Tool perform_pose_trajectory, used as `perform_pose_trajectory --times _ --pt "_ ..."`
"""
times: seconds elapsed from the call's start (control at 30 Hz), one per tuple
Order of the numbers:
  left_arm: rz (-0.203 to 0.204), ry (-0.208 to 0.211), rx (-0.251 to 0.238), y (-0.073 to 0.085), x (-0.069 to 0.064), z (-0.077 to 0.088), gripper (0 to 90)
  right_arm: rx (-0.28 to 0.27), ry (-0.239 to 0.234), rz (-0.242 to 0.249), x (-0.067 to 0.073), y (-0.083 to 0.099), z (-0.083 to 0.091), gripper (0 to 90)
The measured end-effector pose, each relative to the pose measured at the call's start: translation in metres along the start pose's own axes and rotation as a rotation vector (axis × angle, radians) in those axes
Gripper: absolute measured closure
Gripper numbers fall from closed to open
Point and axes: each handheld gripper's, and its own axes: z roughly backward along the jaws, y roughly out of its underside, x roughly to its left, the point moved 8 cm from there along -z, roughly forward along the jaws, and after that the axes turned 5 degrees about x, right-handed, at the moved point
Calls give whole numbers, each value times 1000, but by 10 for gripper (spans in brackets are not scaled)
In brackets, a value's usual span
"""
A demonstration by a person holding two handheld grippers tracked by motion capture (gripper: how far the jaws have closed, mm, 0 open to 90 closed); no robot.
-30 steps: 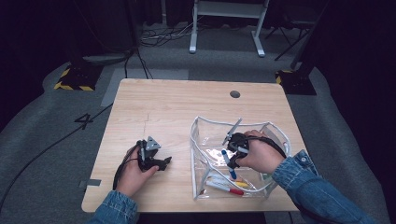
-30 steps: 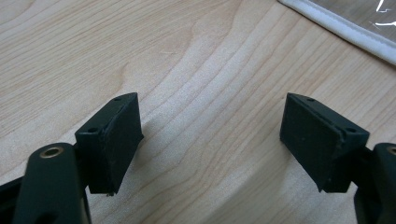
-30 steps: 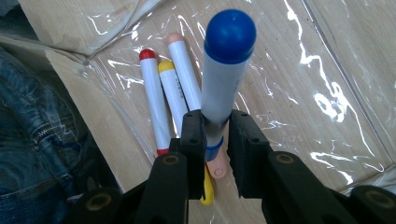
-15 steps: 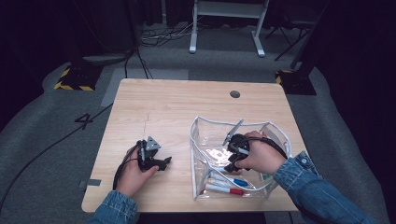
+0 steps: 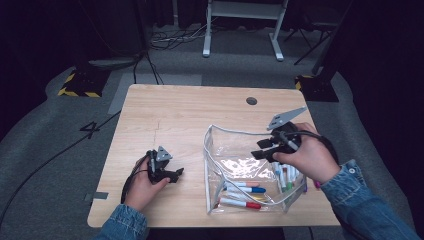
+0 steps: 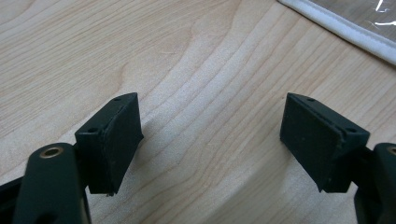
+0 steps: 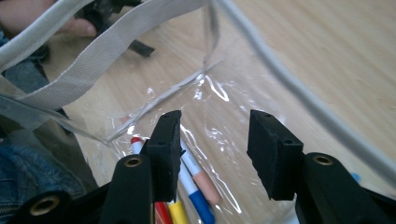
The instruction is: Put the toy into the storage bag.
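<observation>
A clear plastic pouch [image 5: 235, 131] with a white zip rim stands open on the right half of the wooden table [image 5: 190, 115]. Several coloured markers [image 5: 245, 192] lie on its bottom. My right gripper [image 5: 261, 149] hangs over the pouch's right side and points into it. Its jaws have just been opening and now stand open with nothing between them. In the right gripper view, the right gripper [image 7: 212, 126] looks down on the markers [image 7: 196, 182] through the pouch [image 7: 56, 88]. My left gripper [image 5: 176, 173] rests low on the table left of the pouch. The left gripper [image 6: 210, 121] is open over bare wood.
The pouch's white rim [image 6: 336, 23] lies just beyond the left gripper. A round cable hole [image 5: 251, 100] sits near the table's far edge. A grey tape strip [image 5: 100, 196] marks the near left corner. Dark floor with cables surrounds the table.
My right gripper has risen from inside the pouch and drifted right, with its jaws wider apart. A marker near it now lies among the others. The left hand has stayed put.
</observation>
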Motion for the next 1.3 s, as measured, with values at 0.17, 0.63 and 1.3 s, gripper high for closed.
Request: perform_pose_trajectory --times 0.17,0.63,1.3 --pt "0 0 0 0 0 0 212 -60 53 -61 -20 11 29 542" --pt "-1 2 3 0 0 0 212 -116 201 -264 -86 78 74 549" --pt "7 12 10 2 -1 1 203 68 253 -537 -156 213 -23 567"
